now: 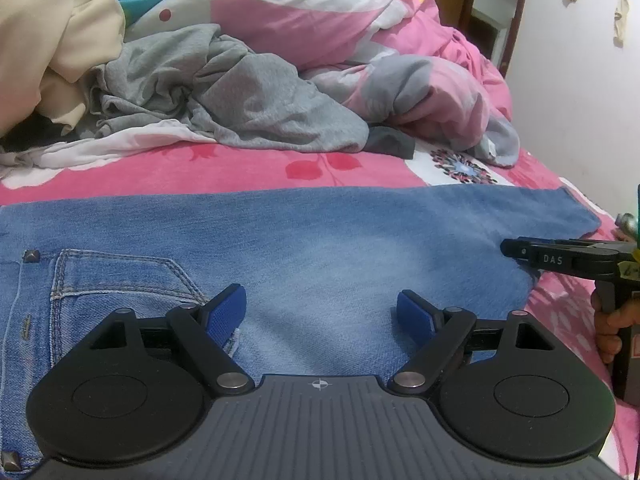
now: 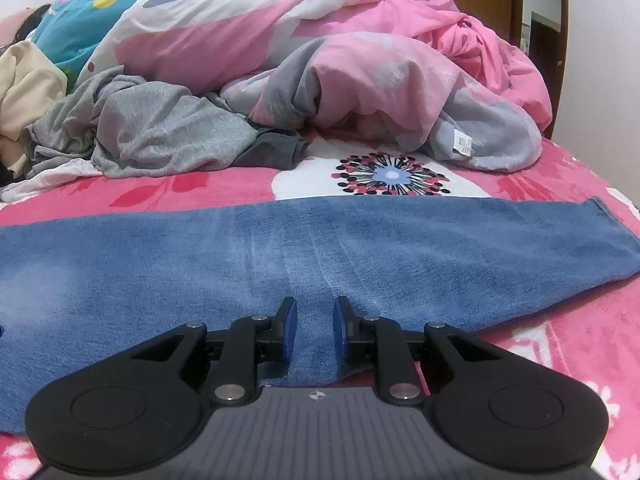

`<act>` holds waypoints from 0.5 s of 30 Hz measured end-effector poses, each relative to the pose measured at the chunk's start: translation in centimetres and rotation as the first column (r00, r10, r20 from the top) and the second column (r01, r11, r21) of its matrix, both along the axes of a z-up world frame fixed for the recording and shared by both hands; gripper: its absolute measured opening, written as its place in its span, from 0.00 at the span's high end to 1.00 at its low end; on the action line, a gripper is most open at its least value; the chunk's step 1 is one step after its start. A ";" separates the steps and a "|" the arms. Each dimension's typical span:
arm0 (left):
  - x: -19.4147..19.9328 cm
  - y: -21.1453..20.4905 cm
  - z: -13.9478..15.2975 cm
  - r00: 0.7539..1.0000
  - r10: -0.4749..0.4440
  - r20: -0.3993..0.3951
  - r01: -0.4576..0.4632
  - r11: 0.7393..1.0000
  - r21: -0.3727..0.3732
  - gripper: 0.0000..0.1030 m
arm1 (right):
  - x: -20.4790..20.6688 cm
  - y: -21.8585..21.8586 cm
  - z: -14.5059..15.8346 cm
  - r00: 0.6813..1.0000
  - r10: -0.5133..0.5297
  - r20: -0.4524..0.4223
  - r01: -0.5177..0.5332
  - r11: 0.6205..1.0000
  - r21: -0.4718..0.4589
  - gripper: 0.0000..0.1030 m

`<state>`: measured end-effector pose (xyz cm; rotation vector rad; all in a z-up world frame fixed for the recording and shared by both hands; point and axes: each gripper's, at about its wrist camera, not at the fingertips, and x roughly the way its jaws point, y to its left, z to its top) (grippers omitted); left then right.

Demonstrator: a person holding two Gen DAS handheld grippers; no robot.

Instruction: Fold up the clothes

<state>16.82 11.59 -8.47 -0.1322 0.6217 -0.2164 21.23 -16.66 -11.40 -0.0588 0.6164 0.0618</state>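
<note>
A pair of blue jeans (image 1: 320, 240) lies flat across the pink bed sheet (image 1: 200, 172), with the back pocket (image 1: 120, 280) at the left and the leg end at the right. My left gripper (image 1: 320, 312) hovers just over the seat area, jaws wide open with nothing between them. My right gripper (image 2: 315, 320) sits at the near edge of the jeans leg (image 2: 360, 240). A narrow gap shows between its blue pads, and the denim lies flat under it. In the left wrist view the right gripper (image 1: 516, 249) reaches in from the right, held by a hand (image 1: 608, 332).
A crumpled grey garment (image 1: 240, 100) and a cream one (image 1: 52, 32) lie behind the jeans. A bunched pink and grey quilt (image 2: 380, 80) fills the back of the bed. A white wall (image 1: 580, 100) borders the bed on the right.
</note>
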 end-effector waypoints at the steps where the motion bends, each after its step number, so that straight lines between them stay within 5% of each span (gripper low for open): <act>1: 0.0 0.0 0.0 1.000 0.000 0.000 0.000 1.000 0.002 0.18 | 0.0 0.0 0.0 1.000 0.000 0.001 0.000 1.000 -0.001 0.80; 15: 0.0 -0.1 -0.1 1.000 -0.003 0.003 0.003 1.000 0.013 0.16 | -0.1 0.0 -0.1 1.000 0.004 0.010 -0.004 1.000 -0.001 0.79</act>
